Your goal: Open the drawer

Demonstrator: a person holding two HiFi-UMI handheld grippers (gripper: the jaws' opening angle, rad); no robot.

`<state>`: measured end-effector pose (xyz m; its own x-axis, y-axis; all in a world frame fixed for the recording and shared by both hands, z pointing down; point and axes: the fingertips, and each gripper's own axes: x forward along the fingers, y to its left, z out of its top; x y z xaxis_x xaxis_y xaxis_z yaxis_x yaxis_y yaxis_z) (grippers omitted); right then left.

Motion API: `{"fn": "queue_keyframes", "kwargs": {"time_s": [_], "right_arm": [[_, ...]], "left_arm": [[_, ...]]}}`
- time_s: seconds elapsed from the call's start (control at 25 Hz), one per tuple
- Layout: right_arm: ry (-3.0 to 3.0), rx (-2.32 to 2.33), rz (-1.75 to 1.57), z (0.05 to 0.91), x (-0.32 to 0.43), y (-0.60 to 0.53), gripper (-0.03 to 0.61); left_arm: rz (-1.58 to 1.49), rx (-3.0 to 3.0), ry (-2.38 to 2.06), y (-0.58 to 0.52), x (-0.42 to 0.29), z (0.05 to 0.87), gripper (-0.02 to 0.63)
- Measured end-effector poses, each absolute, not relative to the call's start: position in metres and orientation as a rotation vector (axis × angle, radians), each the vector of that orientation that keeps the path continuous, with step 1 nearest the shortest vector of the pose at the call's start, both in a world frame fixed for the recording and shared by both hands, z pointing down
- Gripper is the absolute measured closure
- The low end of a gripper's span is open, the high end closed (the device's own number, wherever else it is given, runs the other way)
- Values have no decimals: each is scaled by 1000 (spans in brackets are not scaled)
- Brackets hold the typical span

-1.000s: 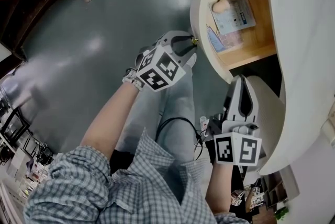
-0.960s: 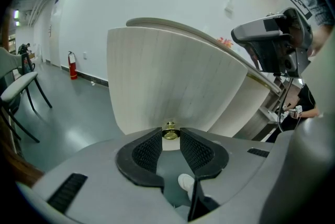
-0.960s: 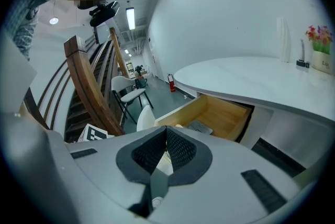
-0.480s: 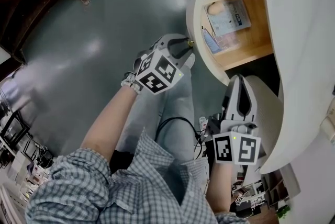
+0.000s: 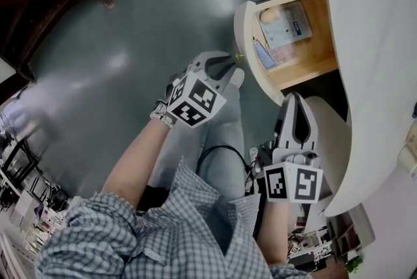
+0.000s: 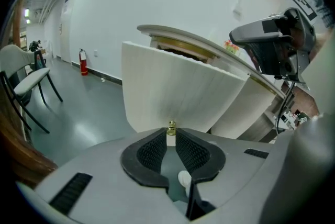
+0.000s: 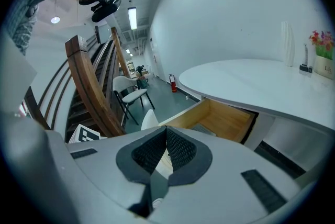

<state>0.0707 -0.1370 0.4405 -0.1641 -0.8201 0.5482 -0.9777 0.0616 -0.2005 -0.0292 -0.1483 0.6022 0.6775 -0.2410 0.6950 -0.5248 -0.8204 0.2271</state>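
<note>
Risk: my left tongs (image 5: 228, 66), just closing on nothing, tips at the knob (image 6: 171, 126), could bump the open drawer (image 5: 246, 43) shut; right tongs (image 7: 166, 131) clenched, empty.

Papers (image 5: 285, 25) inside drawer (image 5: 306, 66), under tabletop (image 5: 374, 43)

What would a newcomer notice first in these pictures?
The open drawer under the white table, at the head view's upper right, draws the eye first, with papers lying on its wooden bottom. Next comes the left gripper, just before the drawer's small brass knob; its jaws have just been closing, with nothing between the pads. The right gripper hangs below the drawer, jaws together.
</note>
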Motion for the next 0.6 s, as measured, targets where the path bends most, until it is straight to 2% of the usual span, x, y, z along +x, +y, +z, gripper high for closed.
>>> {"fn": "queue_keyframes", "kwargs": {"time_s": [0.16,0.6], "right_arm": [[-2068,1820,757,427,67,-144,569],[-2115,1842,688,383,65,-156,569]], "left_arm": [[930,2483,-624,-153,-41,582,607],[803,2542,-670,-191,-43,491,609]]}}
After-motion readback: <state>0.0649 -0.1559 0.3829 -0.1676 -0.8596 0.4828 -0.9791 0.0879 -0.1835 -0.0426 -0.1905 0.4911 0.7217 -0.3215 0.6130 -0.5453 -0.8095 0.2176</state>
